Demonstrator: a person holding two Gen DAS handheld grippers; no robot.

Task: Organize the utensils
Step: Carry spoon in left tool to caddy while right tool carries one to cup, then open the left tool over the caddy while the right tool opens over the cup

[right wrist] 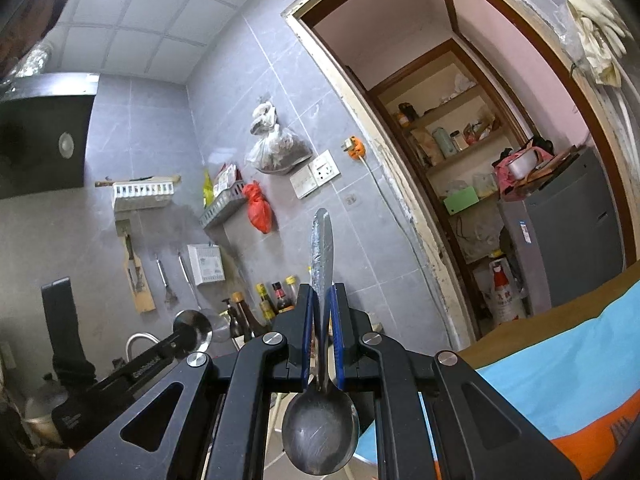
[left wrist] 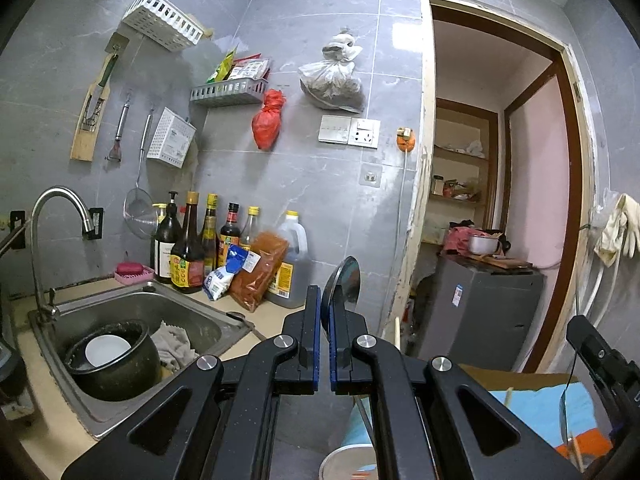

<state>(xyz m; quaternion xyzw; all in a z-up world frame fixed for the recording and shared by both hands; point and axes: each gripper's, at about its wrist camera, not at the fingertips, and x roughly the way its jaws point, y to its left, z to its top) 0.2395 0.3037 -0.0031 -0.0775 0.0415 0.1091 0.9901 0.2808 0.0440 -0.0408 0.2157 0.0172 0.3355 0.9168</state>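
left gripper (left wrist: pixel 325 300): clamped on round steel spoon (left wrist: pixel 345 280), bowl up
right gripper (right wrist: pixel 320 300): clamped on long steel spoon (right wrist: pixel 320 436), handle forward, bowl toward camera

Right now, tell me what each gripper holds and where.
Left gripper clamps a steel spoon below its bowl; right gripper clamps another steel spoon mid-handle, bowl toward camera.

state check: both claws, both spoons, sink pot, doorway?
Left claw: shut on a metal spoon.
Left claw's metal spoon: bowl end sticks up past the fingertips.
Right claw: shut on a second spoon.
Right claw's steel spoon: handle points forward, bowl hangs toward the camera.
Dark round pot in the steel sink: lidless, white dish inside.
Brown-framed doorway: open.
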